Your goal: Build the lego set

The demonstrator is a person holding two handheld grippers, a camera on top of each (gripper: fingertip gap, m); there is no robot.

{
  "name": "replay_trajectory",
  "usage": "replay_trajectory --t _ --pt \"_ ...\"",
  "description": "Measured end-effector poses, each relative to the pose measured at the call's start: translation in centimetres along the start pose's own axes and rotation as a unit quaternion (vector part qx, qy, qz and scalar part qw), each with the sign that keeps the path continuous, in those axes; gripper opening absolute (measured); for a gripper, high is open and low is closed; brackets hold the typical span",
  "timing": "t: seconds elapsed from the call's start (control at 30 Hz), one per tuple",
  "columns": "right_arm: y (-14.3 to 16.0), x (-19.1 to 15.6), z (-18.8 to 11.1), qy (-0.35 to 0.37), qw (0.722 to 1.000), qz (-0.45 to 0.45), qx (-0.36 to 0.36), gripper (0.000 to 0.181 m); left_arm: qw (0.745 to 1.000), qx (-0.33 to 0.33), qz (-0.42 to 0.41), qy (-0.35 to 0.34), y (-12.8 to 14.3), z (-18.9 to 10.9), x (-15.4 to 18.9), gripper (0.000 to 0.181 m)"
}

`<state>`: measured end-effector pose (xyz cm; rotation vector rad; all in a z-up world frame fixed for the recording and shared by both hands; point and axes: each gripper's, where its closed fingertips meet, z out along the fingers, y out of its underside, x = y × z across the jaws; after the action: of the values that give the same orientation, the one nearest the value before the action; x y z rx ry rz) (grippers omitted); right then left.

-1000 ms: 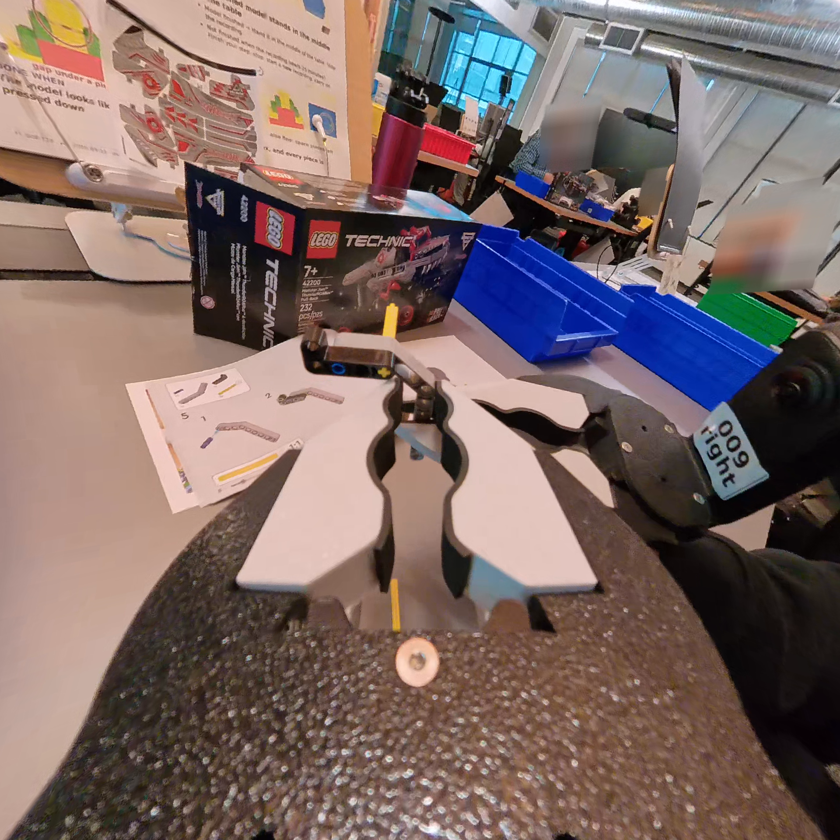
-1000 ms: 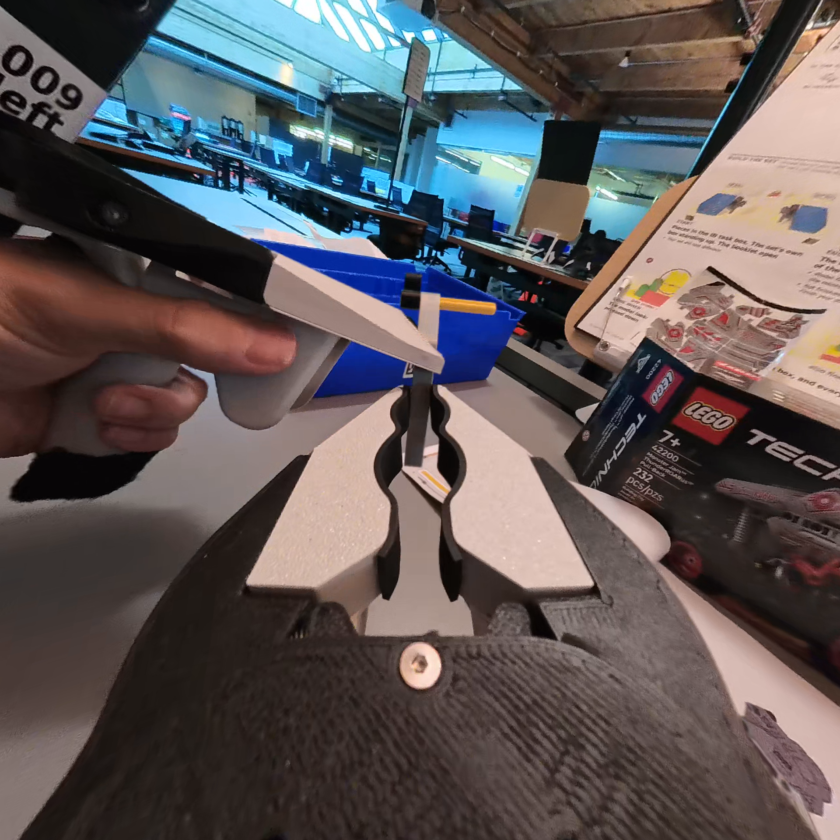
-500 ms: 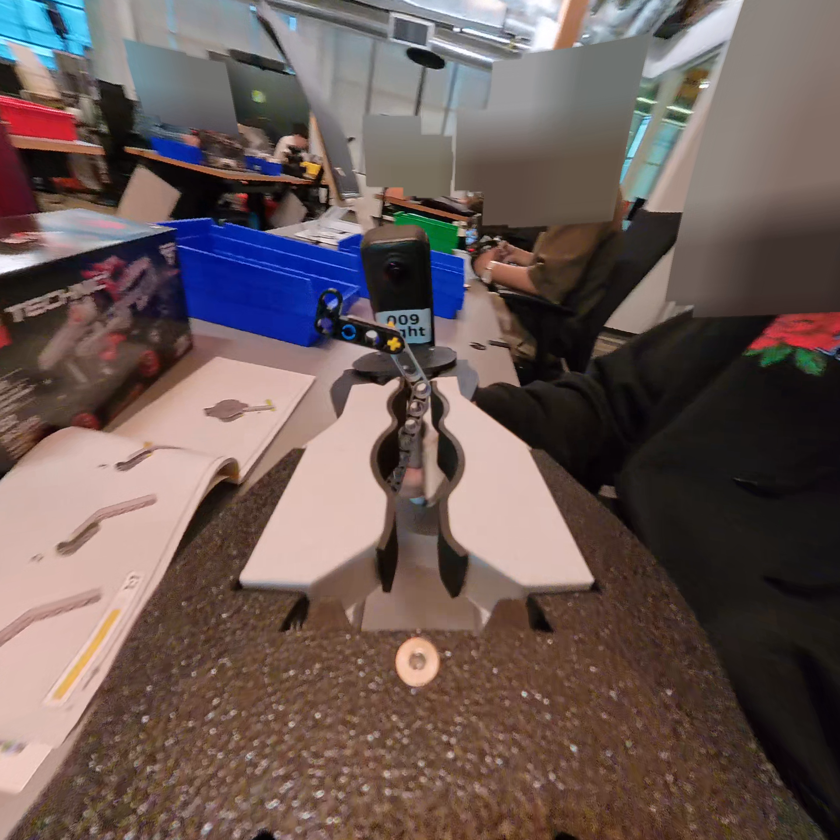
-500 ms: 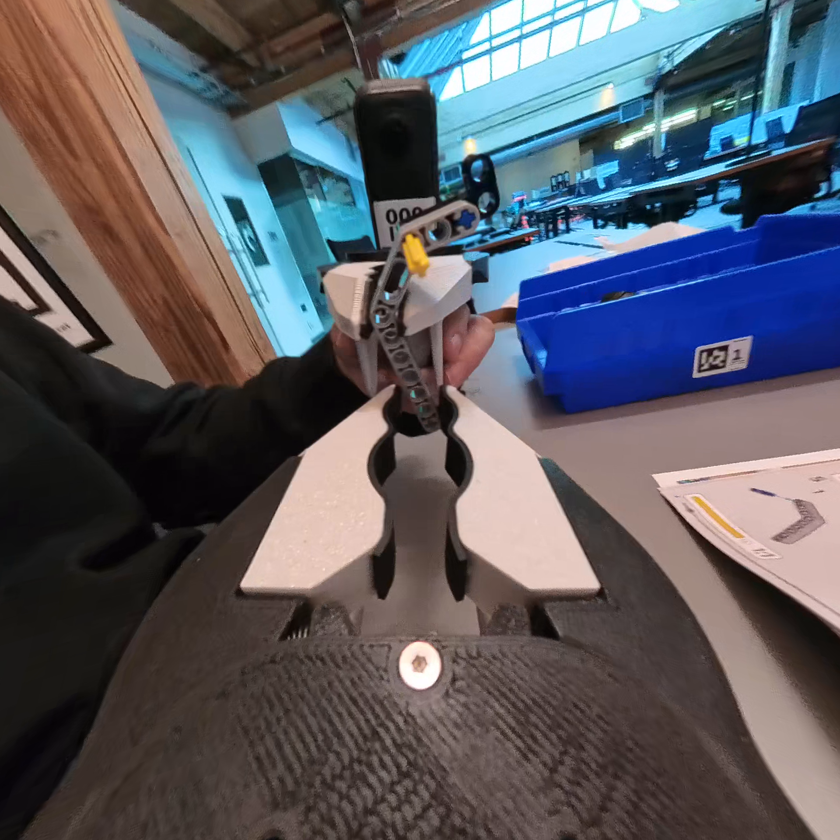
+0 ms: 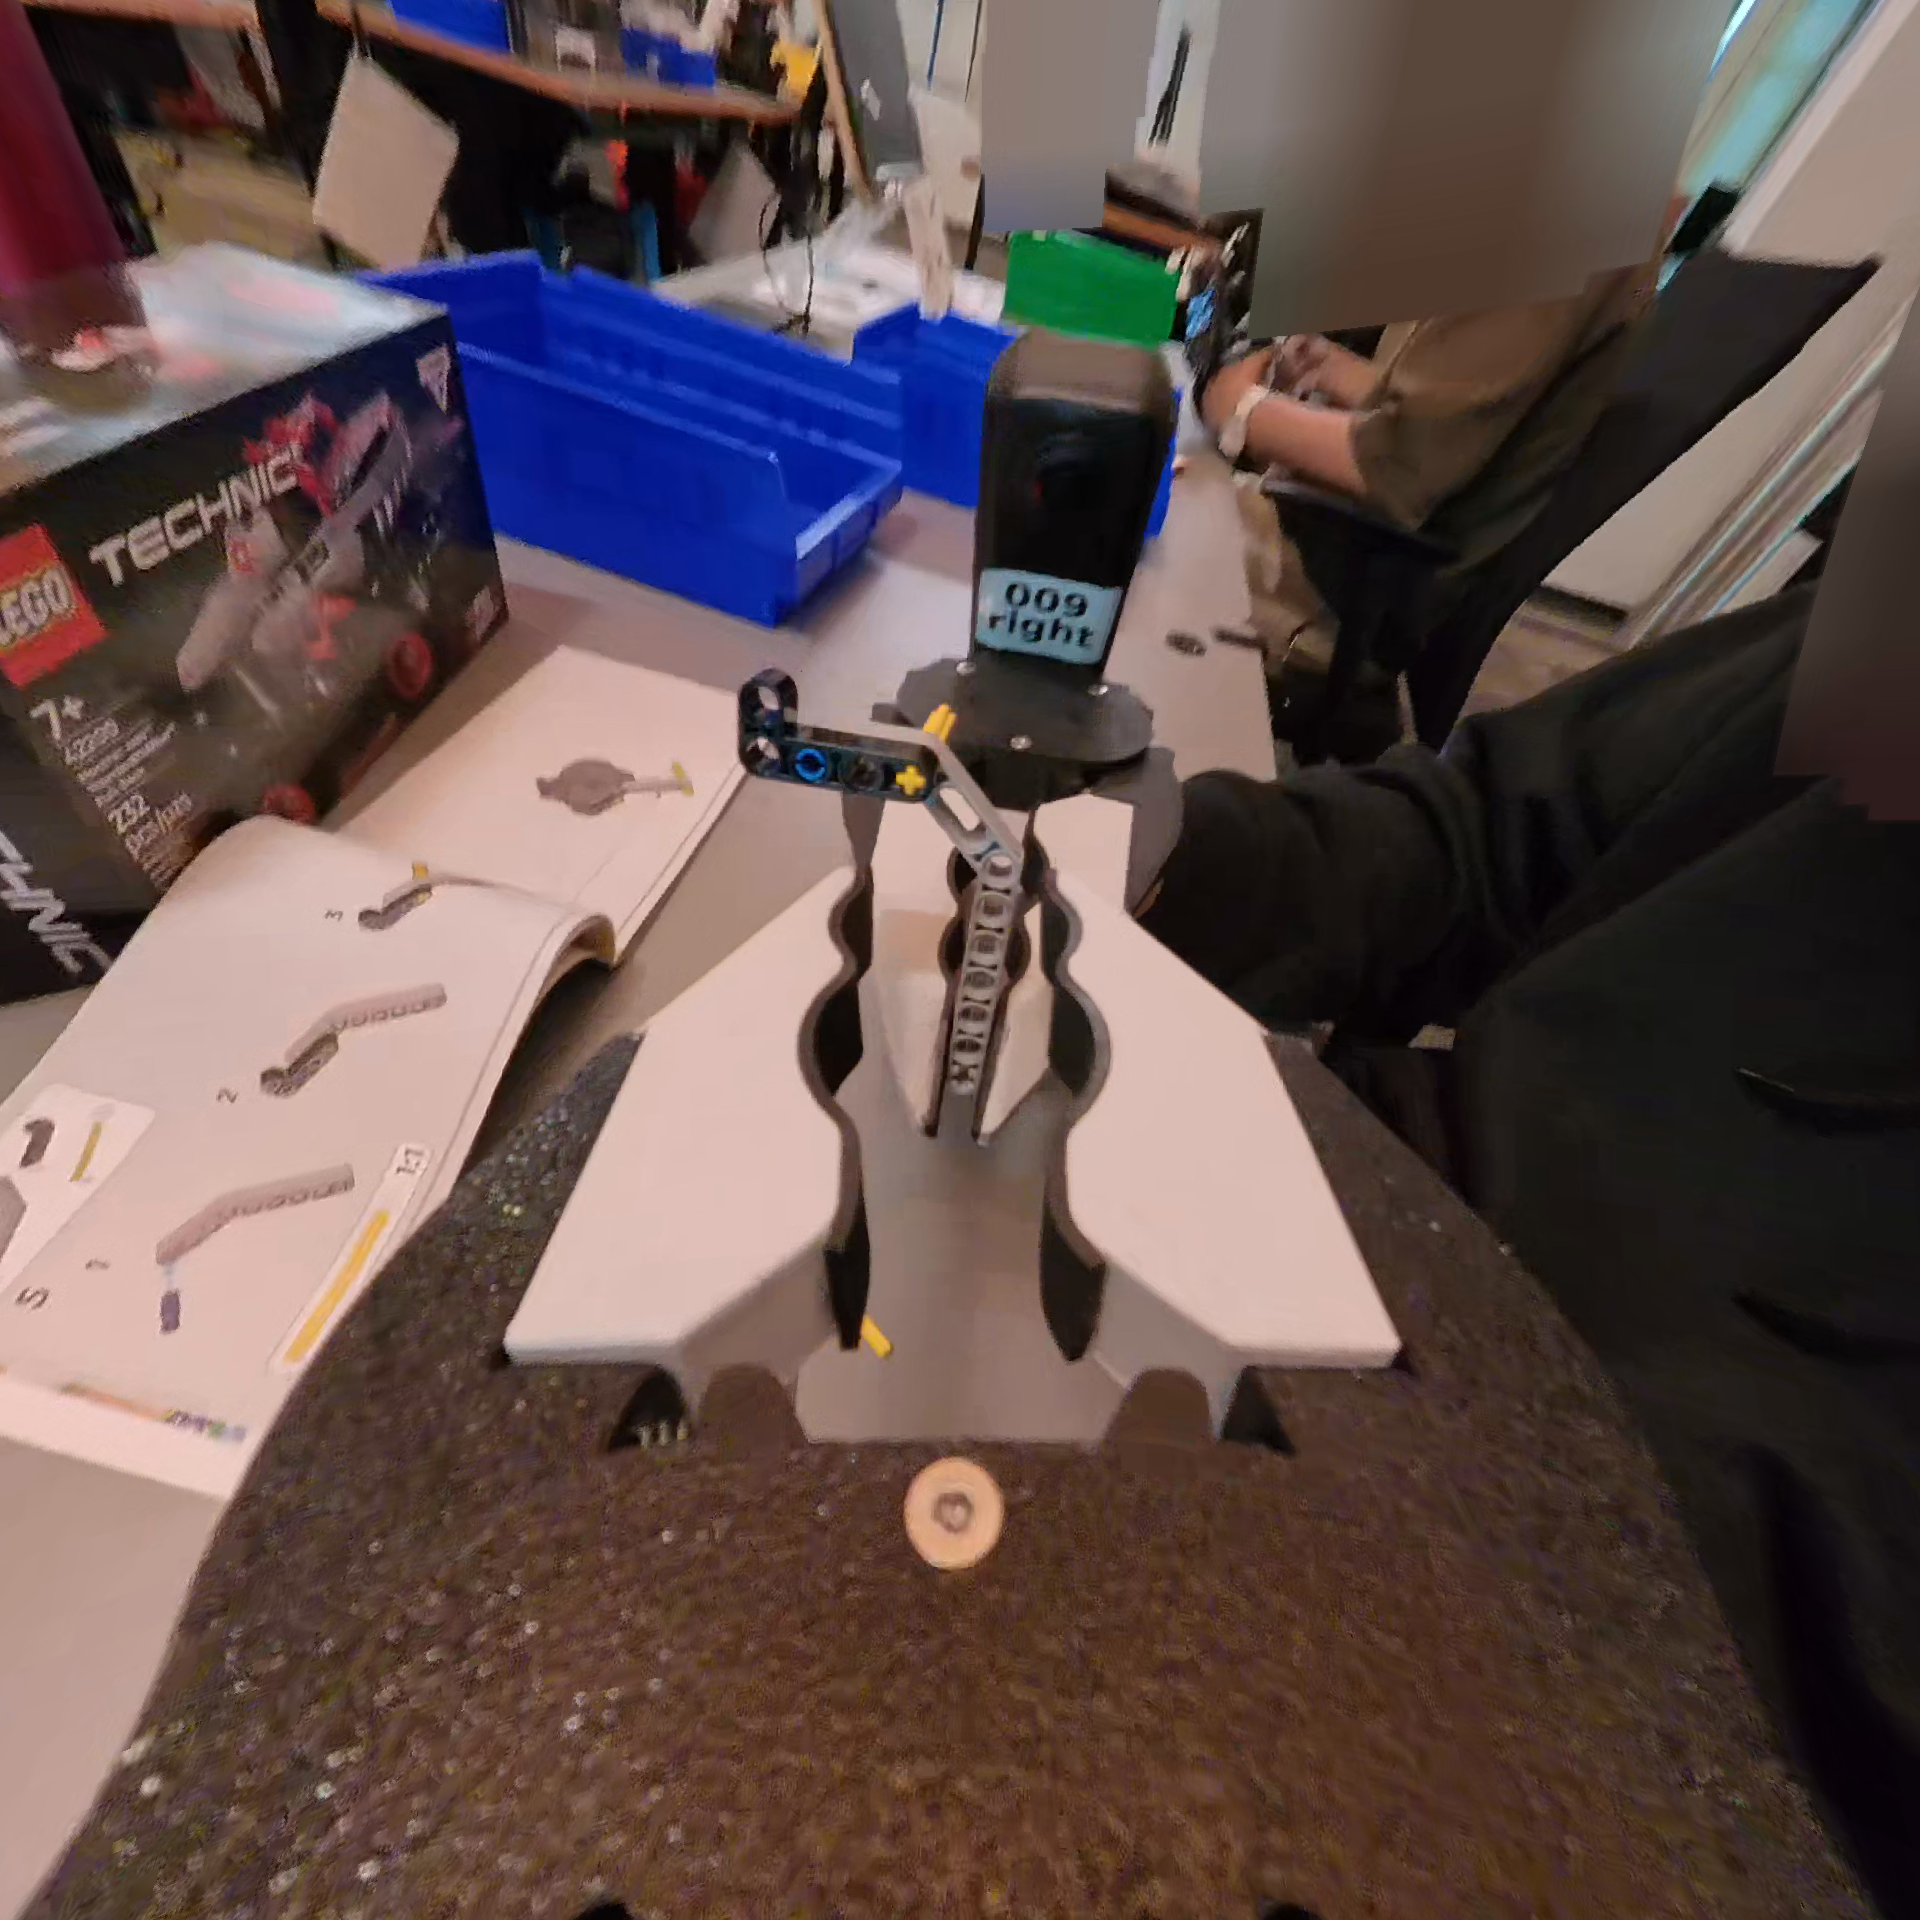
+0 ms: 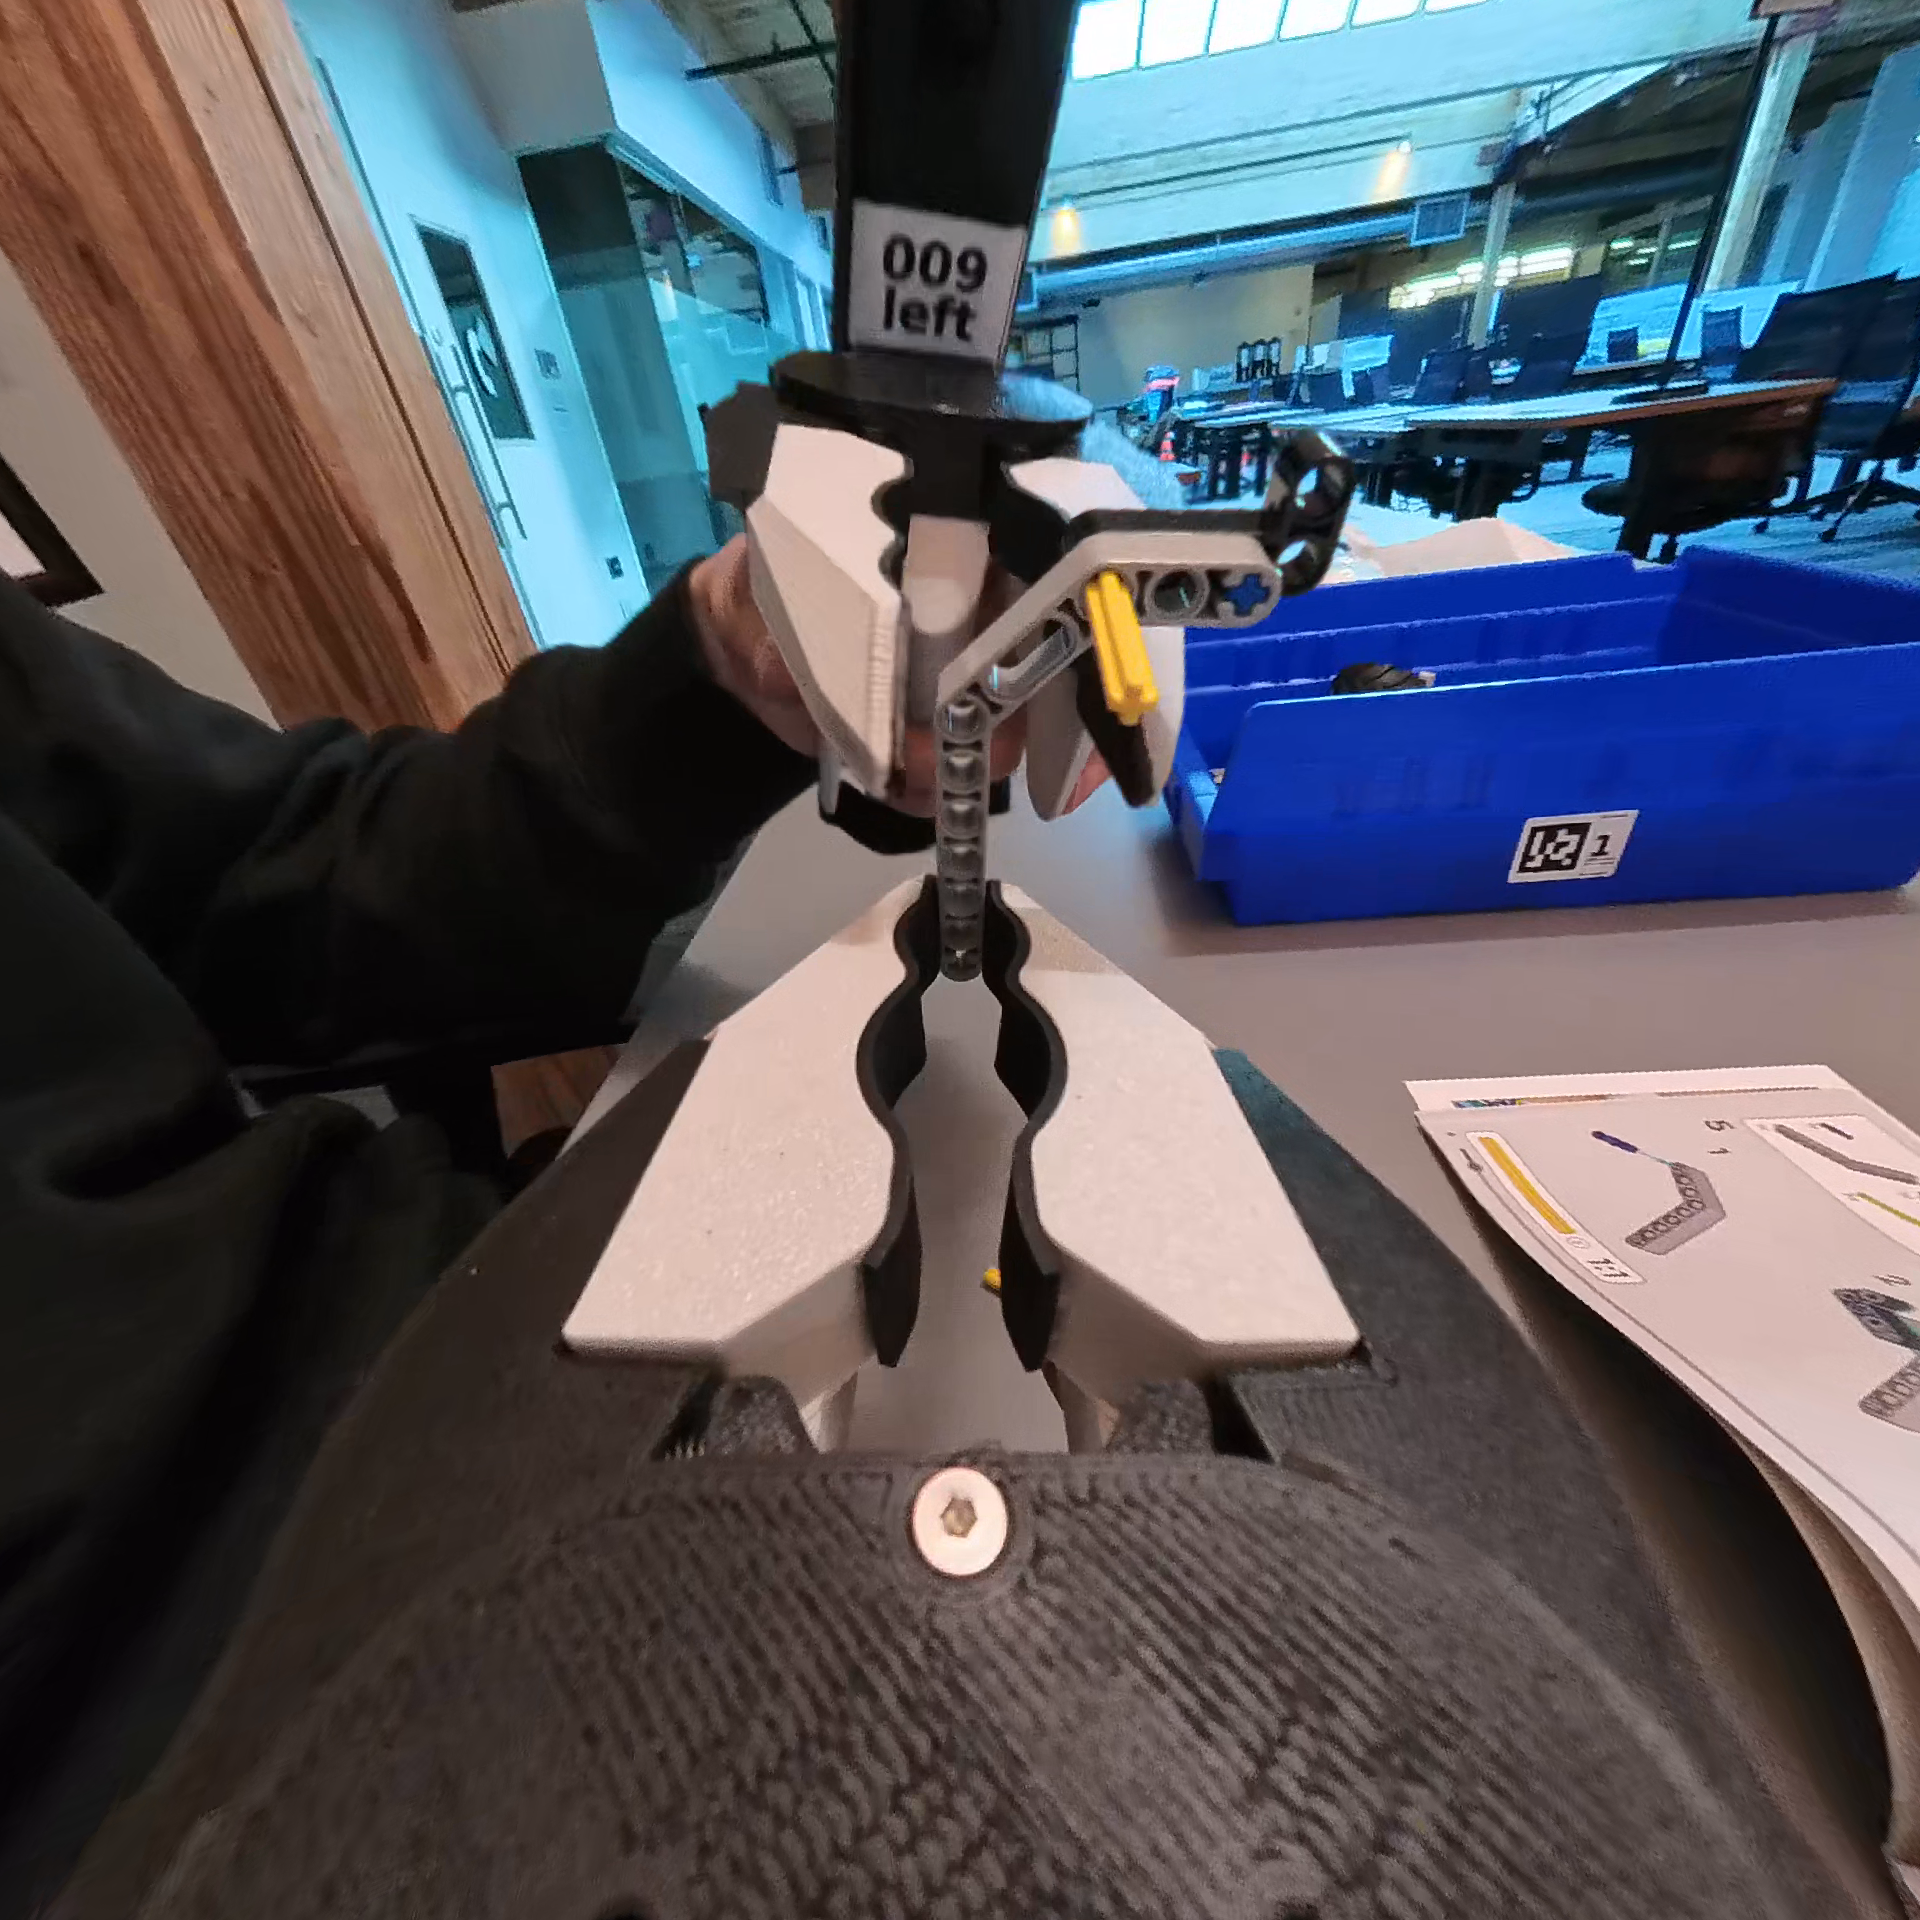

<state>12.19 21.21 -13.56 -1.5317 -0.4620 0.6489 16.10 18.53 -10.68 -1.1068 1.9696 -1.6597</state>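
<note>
A grey bent beam (image 5: 977,987) carries a black L-shaped piece (image 5: 769,717), a blue pin (image 5: 808,767) and a yellow axle (image 6: 1120,649) at its upper end. My right gripper (image 6: 961,904) is shut on the beam's (image 6: 961,800) lower end and holds it upright above the table. In the left wrist view the right gripper (image 5: 966,1122) faces me. My left gripper (image 5: 945,894) is open, its jaws apart on either side of the beam. In the right wrist view the left gripper (image 6: 961,779) stands spread around the beam's bend.
The lego box (image 5: 239,582) stands at the left, with the open instruction booklet (image 5: 312,1039) in front of it; the booklet also shows in the right wrist view (image 6: 1714,1247). Blue bins (image 5: 665,468) (image 6: 1558,748) sit behind. A small yellow piece (image 5: 876,1340) lies on the table below. The gap from one gripper's tips to the other's is roughly 5 cm.
My left gripper was shut on the beam half a second ago and has opened and let go. The right gripper now holds the beam alone. Both grippers swung round from the box side.
</note>
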Motion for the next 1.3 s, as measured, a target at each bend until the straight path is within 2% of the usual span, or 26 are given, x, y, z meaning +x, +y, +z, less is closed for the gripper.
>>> replay_trajectory --t 0.2,0.37,0.47,0.67,0.8,0.87,1.0,1.1,1.3 --pt "-0.1 -0.2 -0.1 -0.013 1.000 0.009 0.011 0.005 1.000 -0.012 0.017 -0.008 -0.6 0.9 0.5 0.015" --pt "-1.2 -0.7 -0.6 -0.039 0.997 0.035 0.053 0.012 0.999 0.001 -0.005 0.043 -1.1 1.4 2.2 0.009" --pt "-1.9 -0.5 -1.1 -0.036 0.996 0.040 0.076 0.012 0.998 0.019 -0.032 0.048 -1.6 1.3 2.2 0.007" --pt "-1.6 -0.7 -0.7 -0.023 0.998 0.001 0.065 0.019 0.991 0.042 -0.118 0.043 -1.6 1.3 1.3 0.007" --pt "-2.0 -0.5 -0.9 -0.012 0.997 -0.015 0.077 0.015 0.983 0.069 -0.161 0.058 -1.8 1.0 1.2 0.007" --pt "-1.9 -0.3 -1.0 -0.004 0.997 -0.029 0.073 0.005 0.979 0.077 -0.173 0.076 -1.7 1.0 1.4 0.007" --pt "-1.2 0.3 -0.8 0.020 0.998 -0.047 0.035 0.005 0.982 0.074 -0.159 0.065 -1.2 0.7 0.9 0.007" --pt "-1.0 0.7 -0.9 0.029 0.998 -0.043 0.030 0.005 0.984 0.074 -0.157 0.042 -1.3 0.0 0.1 0.016" --pt "-0.6 0.1 -0.6 0.004 0.999 -0.029 0.020 0.005 0.996 0.015 -0.088 0.020 -0.5 0.2 0.8 0.009"
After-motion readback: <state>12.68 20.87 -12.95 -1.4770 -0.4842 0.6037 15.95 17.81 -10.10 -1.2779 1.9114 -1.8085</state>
